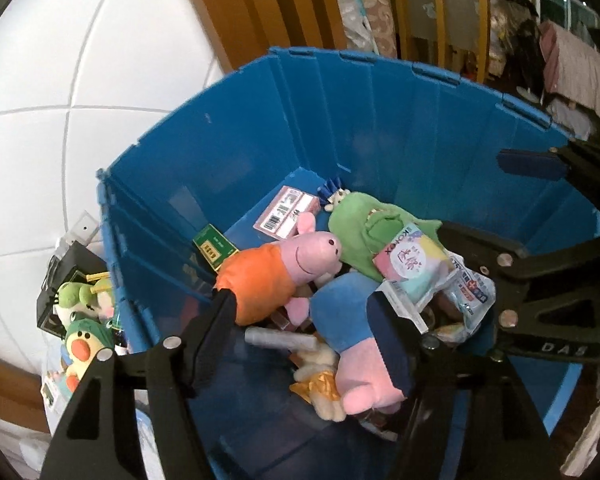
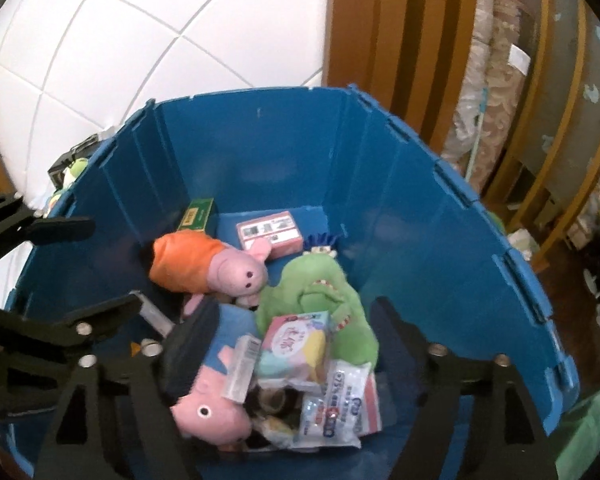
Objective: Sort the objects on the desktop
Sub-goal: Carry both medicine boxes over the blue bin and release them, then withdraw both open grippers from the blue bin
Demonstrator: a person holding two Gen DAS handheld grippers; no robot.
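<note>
A deep blue bin [image 1: 380,120] [image 2: 440,240] holds several items. Inside lie a pig plush in an orange dress [image 1: 276,272] [image 2: 204,268], a pig plush in blue [image 1: 348,312] [image 2: 216,404], a green plush [image 1: 360,224] [image 2: 312,292], a pastel packet [image 1: 408,264] [image 2: 296,340], a wipes pack [image 2: 340,408], a small clear box [image 2: 244,368], a pink box [image 1: 288,208] [image 2: 272,236] and a green box [image 1: 214,246] [image 2: 198,214]. My left gripper [image 1: 302,300] [image 2: 96,266] hangs open above the two pigs. My right gripper [image 2: 292,308] [image 1: 496,200] stands open over the packets, gripping nothing.
Outside the bin's left wall sit a green frog plush [image 1: 80,294], a duck plush [image 1: 84,344] and a black box [image 1: 68,264]. A white padded wall [image 1: 60,80] rises behind, with wooden panels [image 2: 400,40] and rolled fabric [image 2: 496,100] to the right.
</note>
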